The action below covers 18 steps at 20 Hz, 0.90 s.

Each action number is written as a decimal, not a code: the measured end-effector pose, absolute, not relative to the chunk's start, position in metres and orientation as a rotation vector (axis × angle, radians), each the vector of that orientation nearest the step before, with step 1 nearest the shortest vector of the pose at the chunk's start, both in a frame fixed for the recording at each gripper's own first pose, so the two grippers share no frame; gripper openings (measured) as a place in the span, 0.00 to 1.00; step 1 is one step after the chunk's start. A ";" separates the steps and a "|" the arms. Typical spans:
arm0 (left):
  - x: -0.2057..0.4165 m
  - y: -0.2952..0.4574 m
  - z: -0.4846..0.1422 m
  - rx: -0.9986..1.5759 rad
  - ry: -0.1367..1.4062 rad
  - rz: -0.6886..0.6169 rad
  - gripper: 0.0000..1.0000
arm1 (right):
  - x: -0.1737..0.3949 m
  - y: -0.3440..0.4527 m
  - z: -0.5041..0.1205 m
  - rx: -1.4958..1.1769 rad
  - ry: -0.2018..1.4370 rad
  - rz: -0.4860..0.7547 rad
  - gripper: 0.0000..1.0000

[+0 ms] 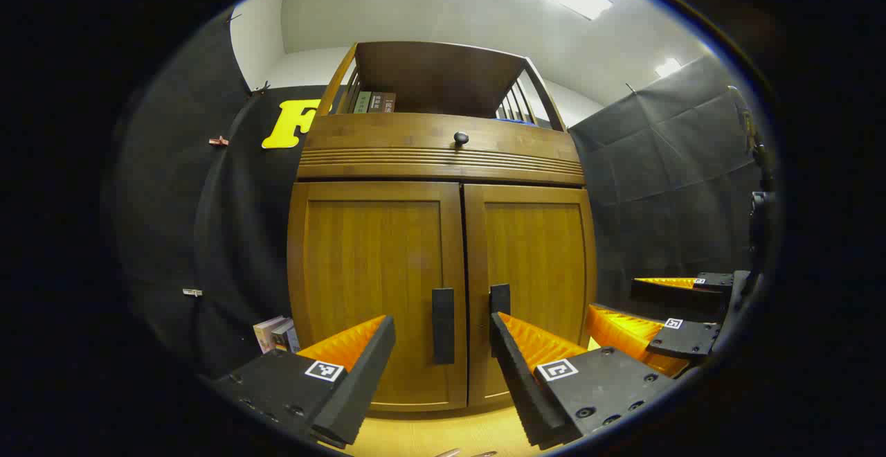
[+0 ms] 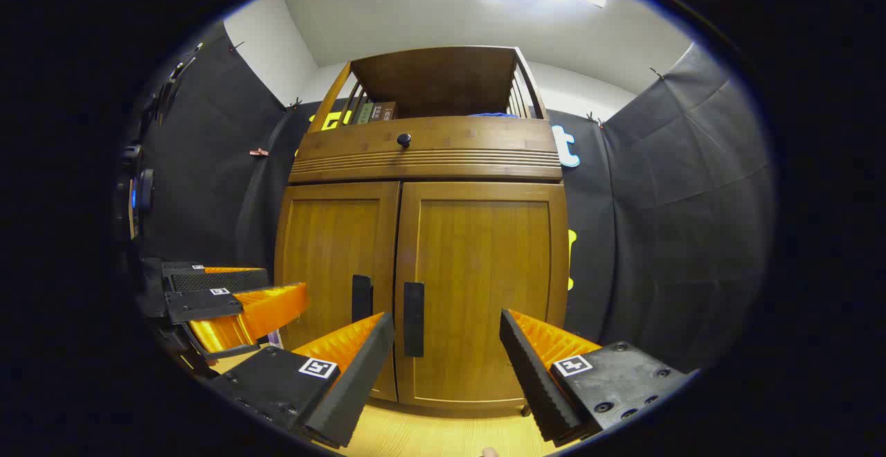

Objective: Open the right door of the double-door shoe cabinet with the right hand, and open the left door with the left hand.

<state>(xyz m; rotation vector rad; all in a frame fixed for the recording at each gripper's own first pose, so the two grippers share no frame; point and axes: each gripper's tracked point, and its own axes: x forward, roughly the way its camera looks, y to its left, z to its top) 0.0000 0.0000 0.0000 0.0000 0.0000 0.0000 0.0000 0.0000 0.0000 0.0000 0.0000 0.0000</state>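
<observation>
A wooden double-door shoe cabinet faces me with both doors closed. In the left gripper view, the left door [image 1: 377, 291] carries a black handle [image 1: 443, 325] and the right door [image 1: 536, 277] a second black handle [image 1: 500, 301]. My left gripper [image 1: 443, 346] is open, short of the doors, with the left handle between its fingers' lines. The right gripper [image 1: 657, 318] shows at the right, open. In the right gripper view, the right door [image 2: 484, 291] has its handle [image 2: 413, 318] left of centre. My right gripper [image 2: 446, 346] stands open before it, apart from the door. The left gripper [image 2: 235, 298] appears at the left.
Above the doors runs a drawer front with a round black knob [image 1: 461, 138], topped by an open shelf holding books [image 1: 374, 102]. Several small books [image 1: 275, 334] lean beside the cabinet's left foot. Light wooden floor [image 1: 443, 436] lies in front. Black cloth walls close in both sides.
</observation>
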 end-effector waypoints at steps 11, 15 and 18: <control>0.005 0.005 0.003 -0.021 -0.011 0.012 0.86 | -0.003 -0.008 0.005 0.011 -0.025 -0.005 0.97; 0.005 0.011 0.002 -0.023 -0.015 0.018 0.86 | -0.001 -0.004 0.004 0.008 -0.027 -0.005 0.97; 0.005 0.015 0.005 -0.020 -0.026 0.024 0.86 | 0.000 0.001 0.004 0.006 -0.027 0.004 0.97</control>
